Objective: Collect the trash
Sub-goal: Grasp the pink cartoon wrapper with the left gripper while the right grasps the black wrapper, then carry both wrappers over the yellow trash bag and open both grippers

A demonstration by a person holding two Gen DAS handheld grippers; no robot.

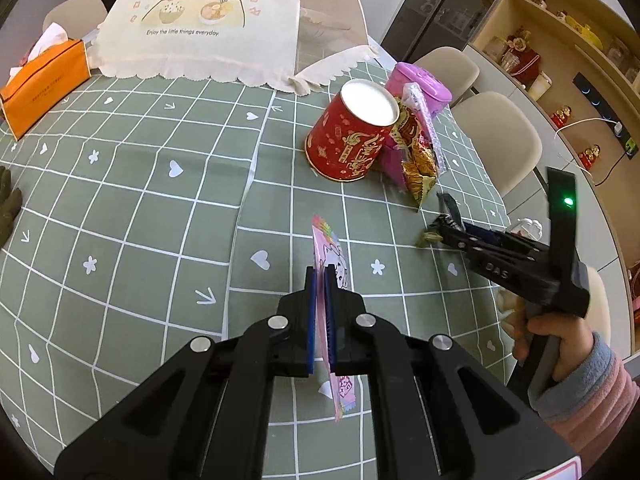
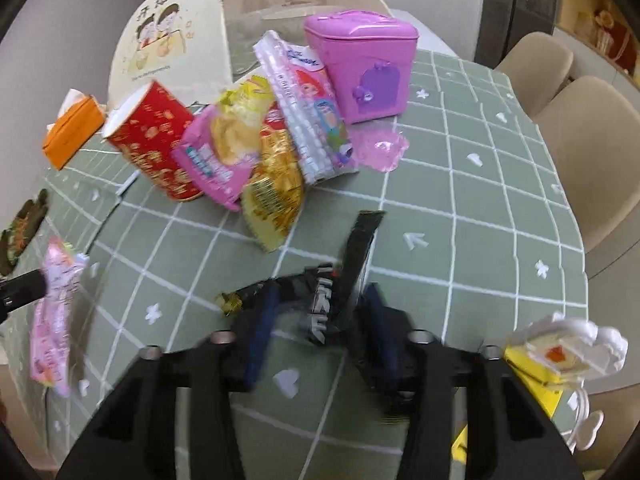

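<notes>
- Left wrist view takes in most of the bench (image 1: pixel 132 184), under a green checked cloth, with a large cream food cover (image 1: pixel 200 20) at the far side and an orange tissue box (image 1: pixel 44 84) at far left.
- Beyond the middle stands a pink mini bin (image 2: pixel 362 66), lid shut, and leaning against it a heap of snack wrappers (image 2: pixel 276 144) and a tipped red paper cup (image 1: pixel 352 136).
- The left tongs (image 1: pixel 320 280) are closed flat on a pink wrapper (image 1: pixel 330 258), which stands on edge between the pads, clear of the cloth.
- The right tongs (image 2: pixel 316 304), gripped by a hand (image 1: pixel 554 338) in a pink sleeve, stand partly open and motion-blurred around a dark wrapper (image 2: pixel 352 264); I cannot tell whether the pads press it.
- That dark wrapper lies on the cloth just nearer than the heap, straight ahead of the right tongs; its long axis runs away from them toward the bin, with a crumpled end out to the left.
- The right hand is far the nearer, so the pick looks like its job: close across the narrow width.
</notes>
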